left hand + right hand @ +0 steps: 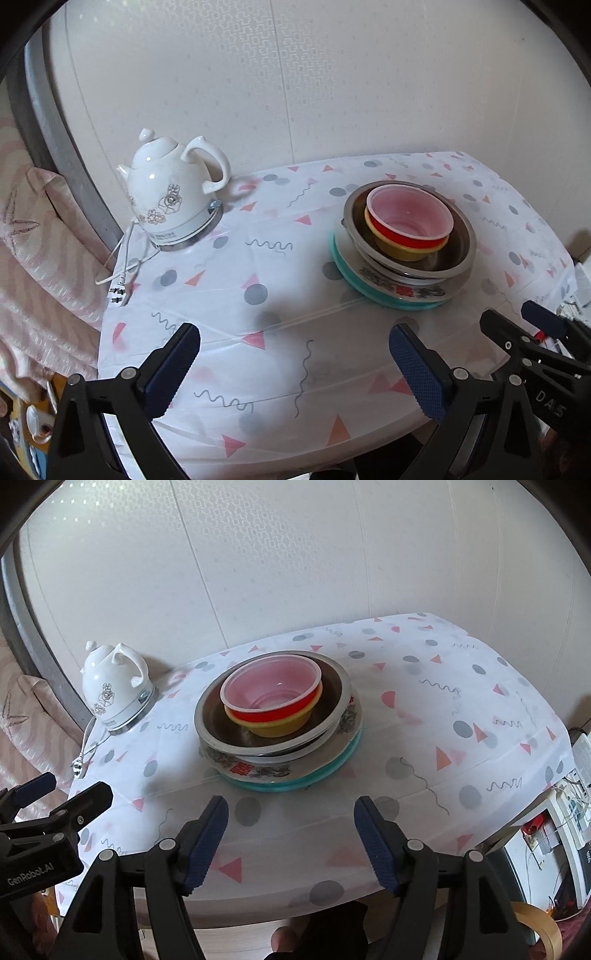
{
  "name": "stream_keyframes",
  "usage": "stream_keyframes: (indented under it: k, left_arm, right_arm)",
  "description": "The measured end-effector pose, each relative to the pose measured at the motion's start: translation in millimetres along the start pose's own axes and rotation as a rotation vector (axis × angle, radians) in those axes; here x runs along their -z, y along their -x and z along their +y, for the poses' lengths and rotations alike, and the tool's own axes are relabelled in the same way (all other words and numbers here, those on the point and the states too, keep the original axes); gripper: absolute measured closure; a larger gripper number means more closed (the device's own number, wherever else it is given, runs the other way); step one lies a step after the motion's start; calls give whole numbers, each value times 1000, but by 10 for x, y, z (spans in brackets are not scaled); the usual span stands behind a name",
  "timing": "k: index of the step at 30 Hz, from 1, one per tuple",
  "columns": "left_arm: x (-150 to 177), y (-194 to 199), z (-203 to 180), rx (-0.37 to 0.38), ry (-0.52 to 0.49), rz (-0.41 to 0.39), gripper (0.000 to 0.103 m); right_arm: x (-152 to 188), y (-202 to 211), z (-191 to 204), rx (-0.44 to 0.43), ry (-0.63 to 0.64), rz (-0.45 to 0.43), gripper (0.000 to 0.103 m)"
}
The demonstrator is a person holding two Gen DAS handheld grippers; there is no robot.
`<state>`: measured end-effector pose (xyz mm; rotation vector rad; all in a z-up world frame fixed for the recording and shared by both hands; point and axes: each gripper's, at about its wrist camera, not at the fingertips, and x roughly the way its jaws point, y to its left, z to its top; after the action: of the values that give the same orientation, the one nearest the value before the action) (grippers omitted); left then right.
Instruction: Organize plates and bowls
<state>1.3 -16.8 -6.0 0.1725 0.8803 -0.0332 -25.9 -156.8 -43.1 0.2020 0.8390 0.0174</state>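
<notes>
- Left tongs (293, 363) sit at the bottom of the left wrist view, jaws spread wide, nothing between the blue pads, only patterned cloth below.
- Right tongs (291, 834) hang low in the right wrist view, jaws parted and empty; they also poke in at the lower right of the left wrist view.
- Both pairs hover above the near edge of the tabletop (461, 686), clear of the dishes.
- The stack stands just beyond the tongs, centre of the right wrist view, right of centre in the left wrist view.
- At the bottom, a teal plate (325, 773) lies on the cloth, with a patterned plate (251, 770) bearing red characters on top.
- A steel bowl (210, 723) rests on those plates.
- Inside it nests a yellow bowl (277, 729), then a red bowl (273, 712) with a pale pink inside.
- A white kettle (173, 192) stands on its base at upper left, well apart from the stack, cord (122, 258) trailing off the tabletop's edge.
- A pink striped fabric (33, 236) fills the far left.
</notes>
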Motion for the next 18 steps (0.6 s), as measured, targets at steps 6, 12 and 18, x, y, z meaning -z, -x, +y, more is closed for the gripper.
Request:
stream_keyframes:
  k: [6,12,18]
  left_arm:
    - [1,-16,-15,3,1,6,0]
    - [6,-32,-27,16,0,12,0]
    - [4,-48,-40,14,-3,18,0]
  right_arm:
    - [-6,-9,-12,-5,-10,3,31]
    - [-3,-23,-18,-8,-17,8,31]
    - [-8,-37,-20,-4,-22,10,31]
